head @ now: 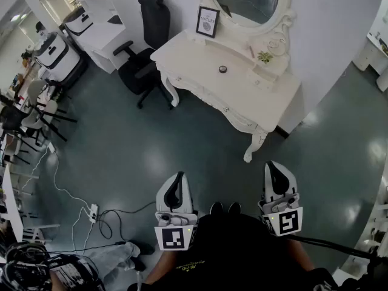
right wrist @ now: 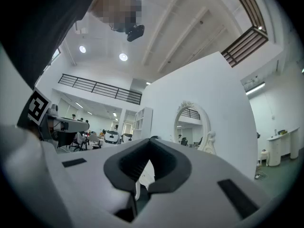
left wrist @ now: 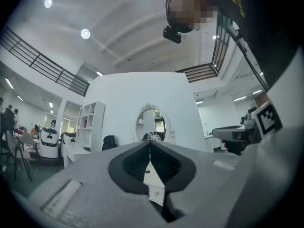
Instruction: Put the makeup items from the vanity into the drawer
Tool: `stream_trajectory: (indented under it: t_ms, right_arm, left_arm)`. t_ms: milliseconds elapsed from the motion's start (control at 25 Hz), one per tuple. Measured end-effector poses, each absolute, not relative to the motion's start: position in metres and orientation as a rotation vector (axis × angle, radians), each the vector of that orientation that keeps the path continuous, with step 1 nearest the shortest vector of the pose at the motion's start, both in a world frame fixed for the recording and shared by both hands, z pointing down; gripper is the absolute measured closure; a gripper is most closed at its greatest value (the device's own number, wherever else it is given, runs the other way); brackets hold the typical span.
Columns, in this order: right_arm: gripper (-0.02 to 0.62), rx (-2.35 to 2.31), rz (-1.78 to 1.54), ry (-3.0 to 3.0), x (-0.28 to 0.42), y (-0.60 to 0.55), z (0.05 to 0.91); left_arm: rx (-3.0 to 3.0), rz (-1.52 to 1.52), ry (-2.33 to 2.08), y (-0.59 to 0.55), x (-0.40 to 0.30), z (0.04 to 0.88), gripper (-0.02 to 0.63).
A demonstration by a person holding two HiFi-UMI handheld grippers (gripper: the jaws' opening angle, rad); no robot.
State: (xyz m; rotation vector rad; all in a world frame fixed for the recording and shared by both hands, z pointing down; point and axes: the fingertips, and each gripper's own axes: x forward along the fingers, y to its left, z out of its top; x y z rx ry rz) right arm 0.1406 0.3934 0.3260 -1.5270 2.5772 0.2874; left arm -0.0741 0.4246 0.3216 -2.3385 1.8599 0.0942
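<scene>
The white vanity point(head: 242, 93) stands far ahead against the wall, under an oval mirror point(head: 245, 2). On its top lie a small dark round item point(head: 223, 70), a small green plant point(head: 264, 57) and a framed picture point(head: 207, 21). Its front drawer point(head: 225, 109) looks closed. My left gripper point(head: 179, 176) and right gripper point(head: 273, 165) are held low near the person's body, well short of the vanity. Both are shut and empty. The left gripper's jaws point(left wrist: 150, 144) meet in the left gripper view, with the mirror point(left wrist: 152, 122) beyond. In the right gripper view the jaws point(right wrist: 151, 139) also meet.
A black office chair point(head: 142, 59) stands left of the vanity. Cables and a power strip point(head: 92, 211) lie on the floor to my left. More chairs point(head: 30, 111) and white machines point(head: 57, 56) stand at the far left. A white cabinet point(head: 373, 53) is at the right wall.
</scene>
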Motion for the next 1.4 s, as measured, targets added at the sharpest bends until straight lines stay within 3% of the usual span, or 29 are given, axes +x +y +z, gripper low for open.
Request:
stream_trajectory:
  t_ms: [1400]
  right_arm:
    - [0.592,-1.526,0.202,2.543,0.183,0.370,0.345]
  left_arm:
    - [-2.285,0.064,1.934,0.407,-0.058,0.333,0.584]
